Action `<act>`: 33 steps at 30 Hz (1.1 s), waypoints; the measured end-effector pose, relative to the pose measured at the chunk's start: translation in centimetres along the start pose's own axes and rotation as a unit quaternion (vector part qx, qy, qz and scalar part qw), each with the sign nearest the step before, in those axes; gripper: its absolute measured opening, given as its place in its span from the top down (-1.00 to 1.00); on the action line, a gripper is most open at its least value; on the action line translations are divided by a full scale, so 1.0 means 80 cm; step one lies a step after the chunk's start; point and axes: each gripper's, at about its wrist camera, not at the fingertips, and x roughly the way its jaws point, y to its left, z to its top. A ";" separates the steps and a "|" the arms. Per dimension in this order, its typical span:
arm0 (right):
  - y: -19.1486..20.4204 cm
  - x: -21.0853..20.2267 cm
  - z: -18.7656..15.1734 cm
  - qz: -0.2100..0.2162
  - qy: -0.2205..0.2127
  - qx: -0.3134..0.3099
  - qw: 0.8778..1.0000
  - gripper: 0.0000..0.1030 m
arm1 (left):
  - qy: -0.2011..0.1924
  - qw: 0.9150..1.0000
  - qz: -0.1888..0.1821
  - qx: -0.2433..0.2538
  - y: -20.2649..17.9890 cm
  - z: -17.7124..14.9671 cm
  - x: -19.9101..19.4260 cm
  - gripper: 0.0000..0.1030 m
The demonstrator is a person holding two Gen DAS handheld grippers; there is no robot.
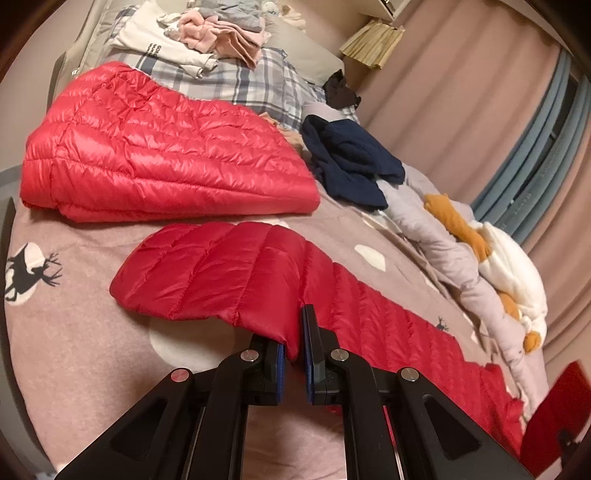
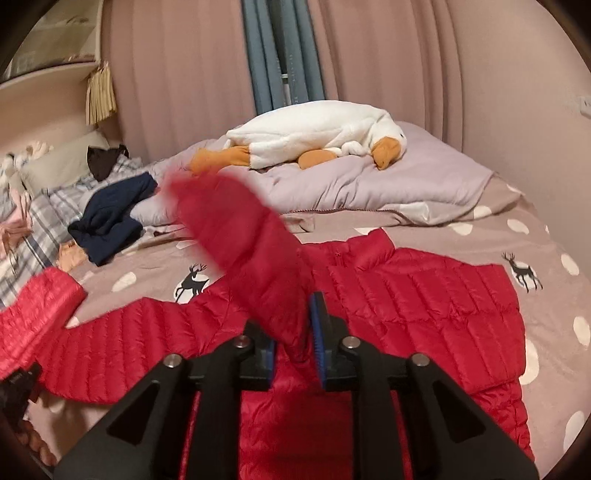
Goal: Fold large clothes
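Jaws first: the left gripper (image 1: 293,350) is clamped tight on the cuff end of a red sleeve (image 1: 221,273), the fabric pinched between its blue pads. The right gripper (image 2: 293,347) has the other sleeve (image 2: 240,243) between its jaws, standing a little apart; whether the pads press the cloth, I cannot tell, because that sleeve is blurred as it rises up and away to the far left.

Both sleeves belong to the red down jacket (image 2: 424,295), spread flat on the bed (image 2: 554,236), collar toward the far side, body filling the near middle of the right wrist view. In the left wrist view the held sleeve lies across the bedspread, trailing off to the near right.

Just beyond that sleeve, far left, sits a second puffer jacket (image 1: 159,147), brighter coral red, already folded into a neat slab. To its right, a crumpled navy garment (image 1: 351,162). Further back, a plaid pillow carries a heap of pink and white clothes (image 1: 207,33).

Along the far edge of the bed, a lilac duvet is bunched up with a white plush goose (image 2: 314,136) lying on top. Pink curtains hang behind.
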 end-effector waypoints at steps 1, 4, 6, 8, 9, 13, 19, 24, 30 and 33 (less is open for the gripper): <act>-0.008 -0.008 0.004 0.002 -0.002 0.010 1.000 0.37 | 0.001 1.000 -0.003 -0.002 0.000 0.001 0.000 0.85; -0.015 -0.031 0.014 0.005 -0.029 0.015 0.999 0.01 | -0.003 1.000 0.000 0.004 -0.003 -0.001 -0.002 0.85; -0.023 -0.051 0.022 -0.009 -0.050 0.006 0.999 -0.03 | -0.004 1.000 0.004 0.011 -0.007 -0.002 -0.002 0.85; -0.037 -0.069 0.029 -0.017 -0.063 0.010 0.998 -0.15 | -0.003 1.000 0.002 0.013 -0.011 -0.004 -0.001 0.85; -0.043 -0.074 0.031 -0.014 -0.067 0.011 0.998 -0.15 | -0.002 1.000 0.002 0.013 -0.012 -0.004 -0.001 0.85; -0.077 -0.083 0.035 -0.055 -0.080 0.017 0.995 -0.15 | -0.004 1.000 0.000 0.018 -0.020 -0.008 -0.001 0.85; -0.147 -0.054 0.023 -0.096 -0.050 0.055 0.993 -0.08 | -0.004 0.999 0.003 0.033 -0.034 -0.011 0.001 0.85; -0.205 -0.010 0.013 -0.114 -0.013 0.086 0.990 0.47 | -0.009 0.999 0.013 0.047 -0.041 -0.011 0.003 0.85; -0.233 0.088 -0.039 -0.123 0.096 0.103 0.982 0.66 | -0.011 0.998 0.021 0.055 -0.046 -0.012 0.007 0.85; -0.223 0.110 -0.067 -0.124 0.115 0.092 0.981 0.66 | -0.015 0.998 0.025 0.063 -0.049 -0.012 0.007 0.85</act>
